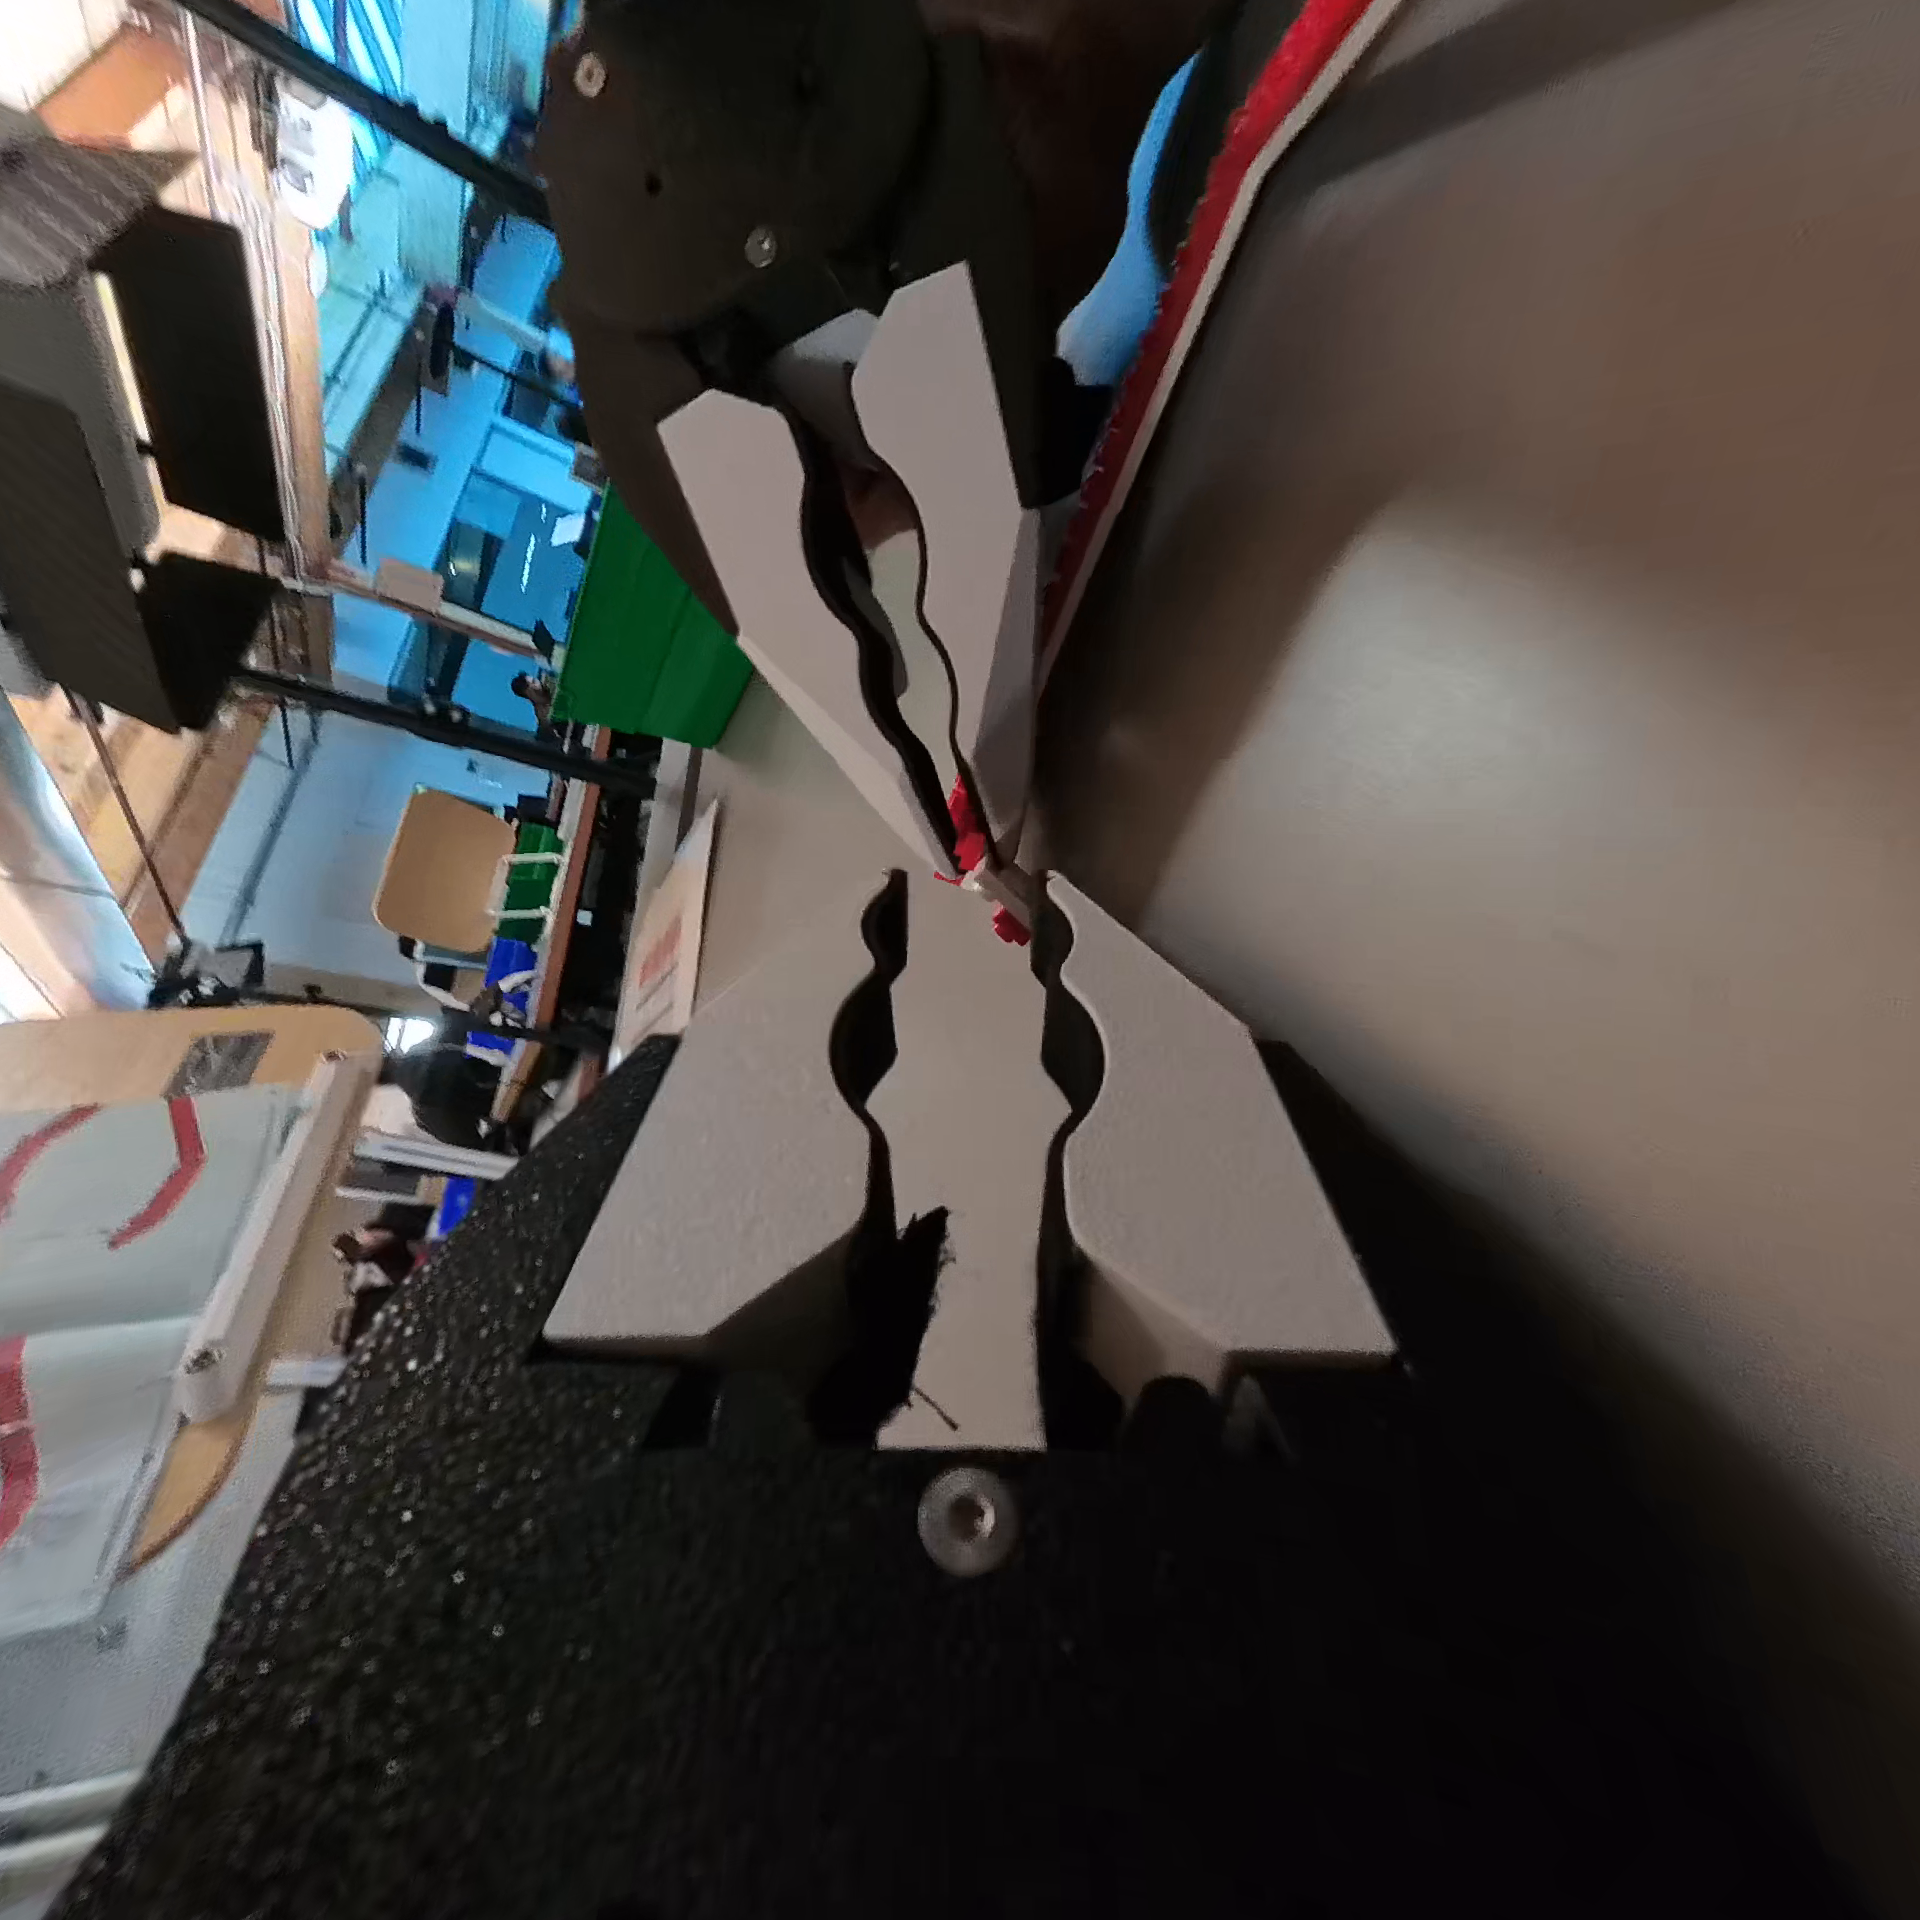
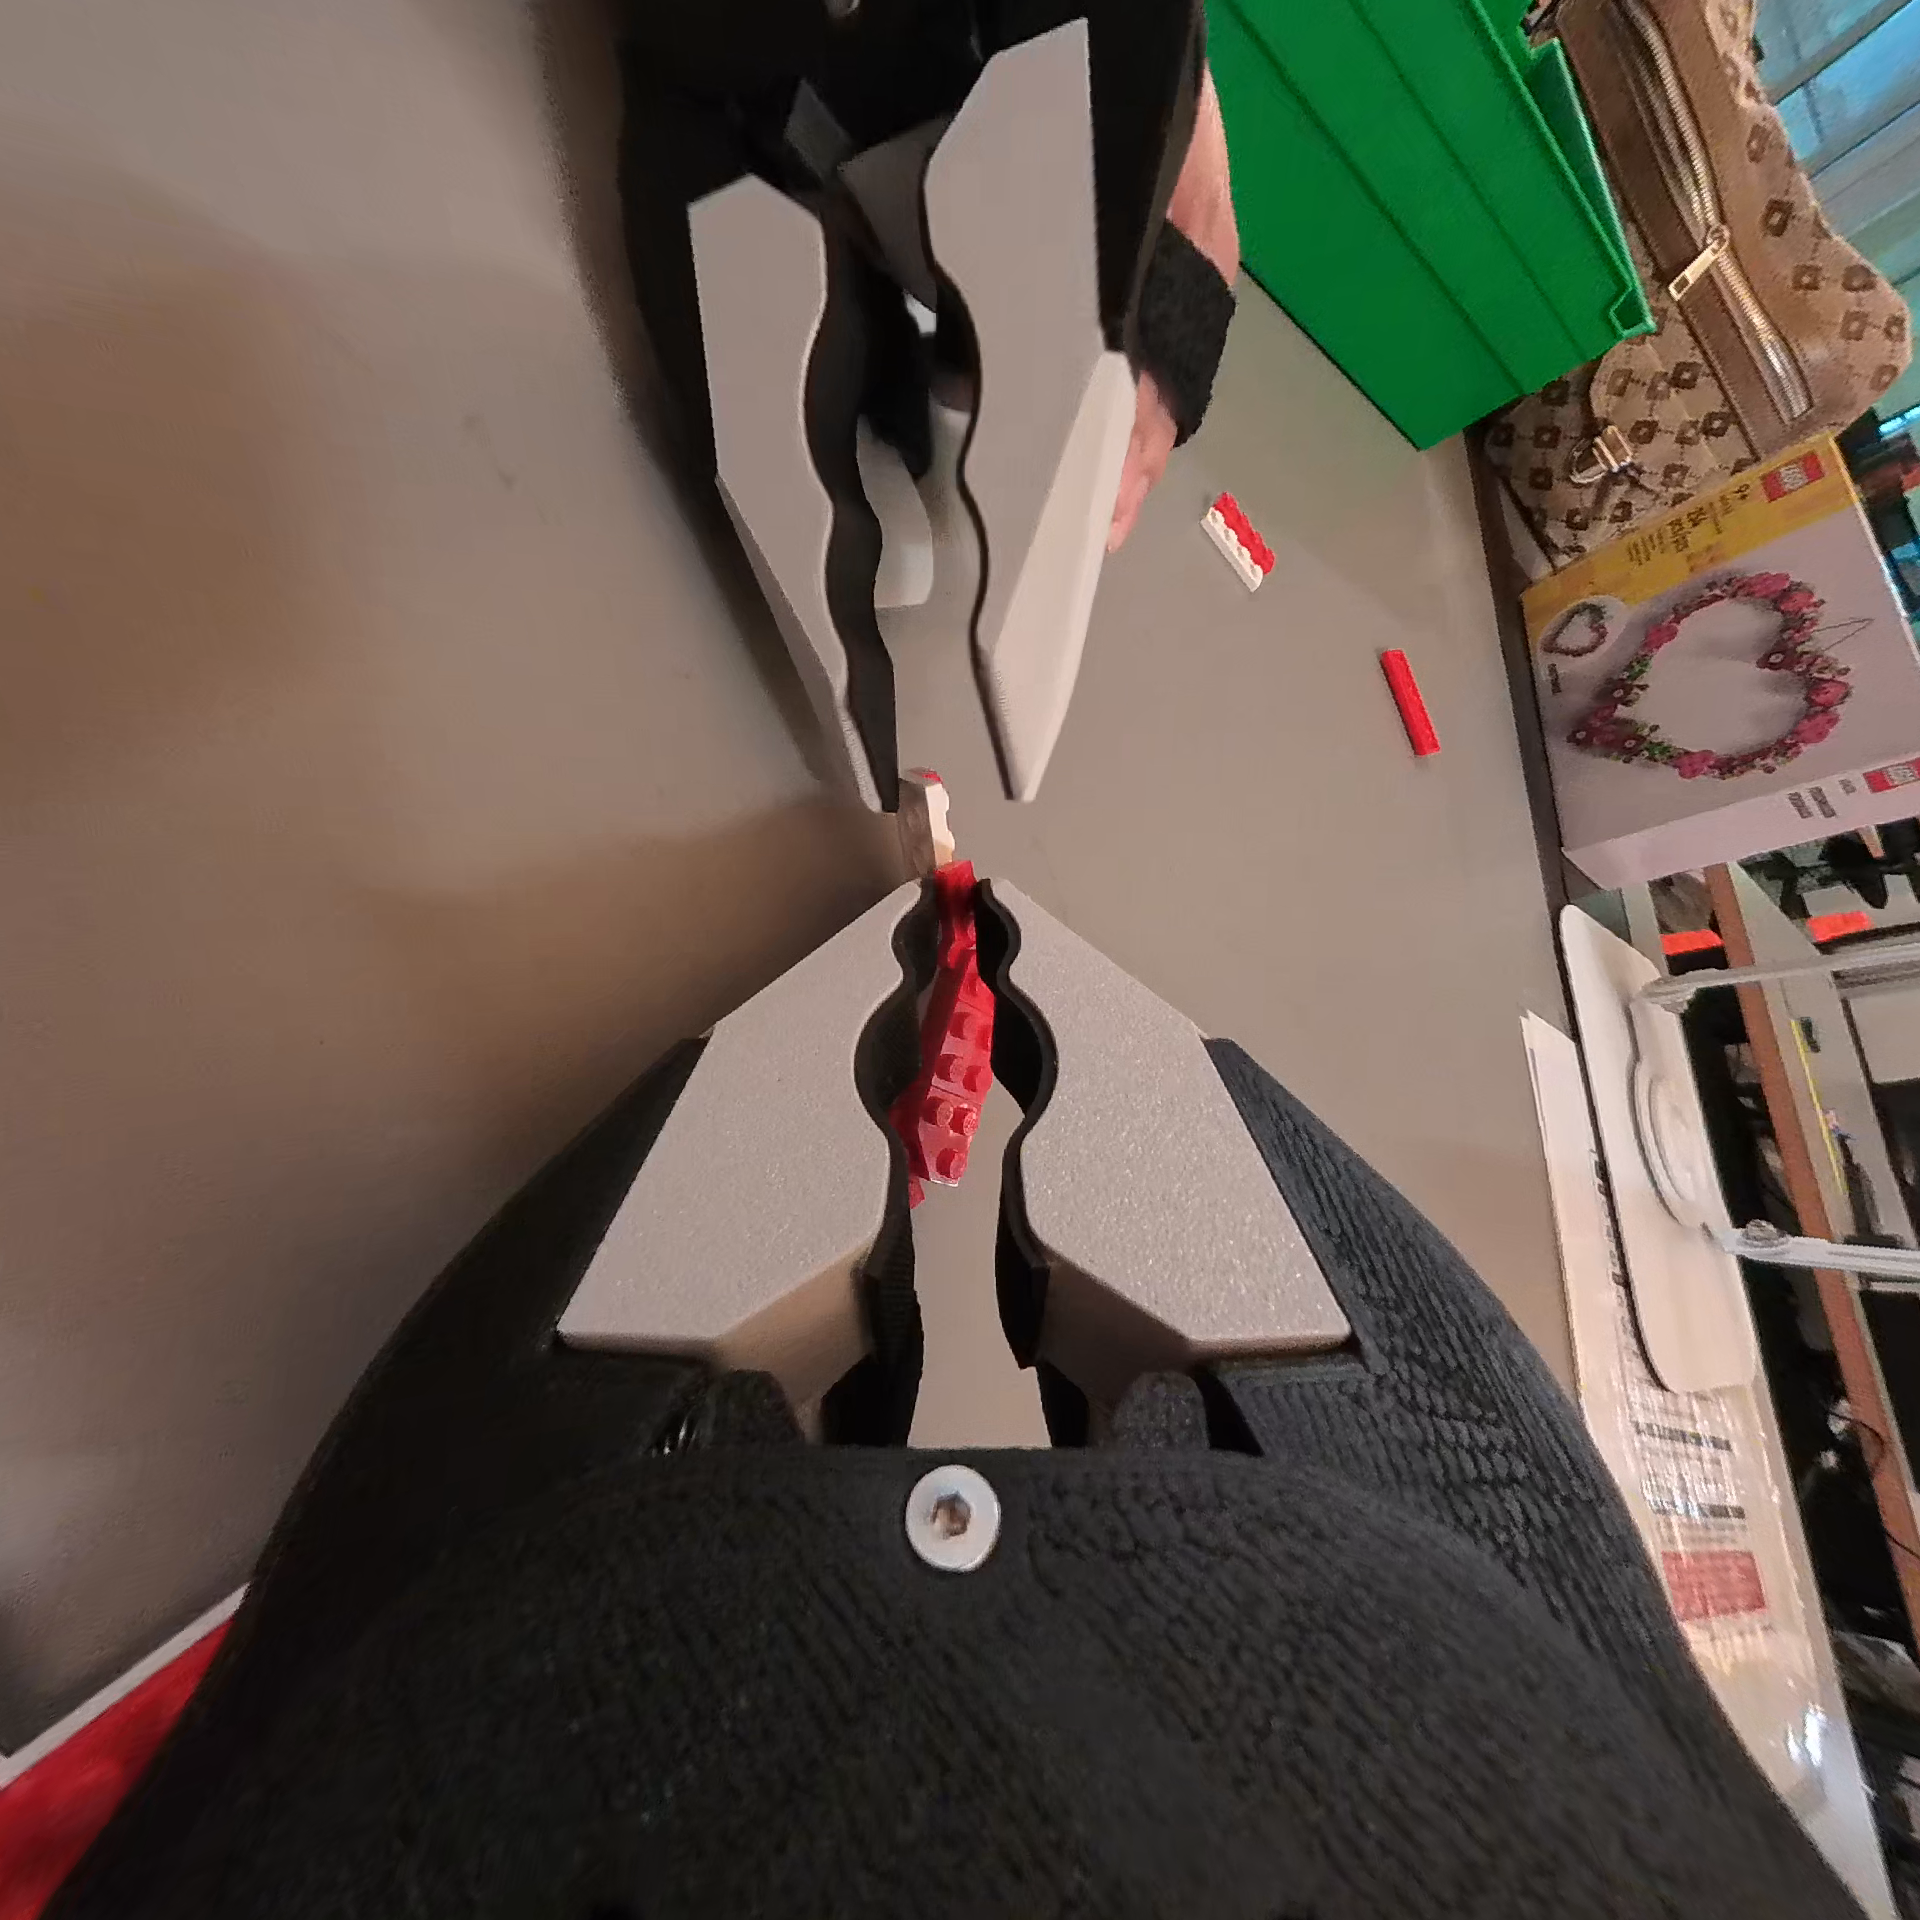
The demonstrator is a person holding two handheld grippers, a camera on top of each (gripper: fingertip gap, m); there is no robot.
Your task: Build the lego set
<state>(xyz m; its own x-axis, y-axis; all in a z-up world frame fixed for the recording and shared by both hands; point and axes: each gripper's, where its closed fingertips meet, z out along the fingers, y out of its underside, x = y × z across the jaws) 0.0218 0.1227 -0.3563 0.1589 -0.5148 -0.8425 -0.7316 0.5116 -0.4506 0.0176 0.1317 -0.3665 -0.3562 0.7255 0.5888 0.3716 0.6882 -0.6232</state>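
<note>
Lego assembly of red plates [image 2: 951, 1049] is sitting clamped in the right gripper [image 2: 951, 894]; the left gripper [image 2: 940, 800], jaws parted narrowly, is touching its white end piece [image 2: 925, 826].

Red lego assembly [image 2: 951, 1049], green bin [image 2: 1392, 208], brown patterned bag [image 2: 1745, 239], grey table [image 2: 312, 623]

Both my wrist cameras look forward along their own fingers [image 1: 1143, 1039], rolled sideways, close over the worktop [image 2: 1299, 935], facing each other; both show the meeting fingertips.
</note>
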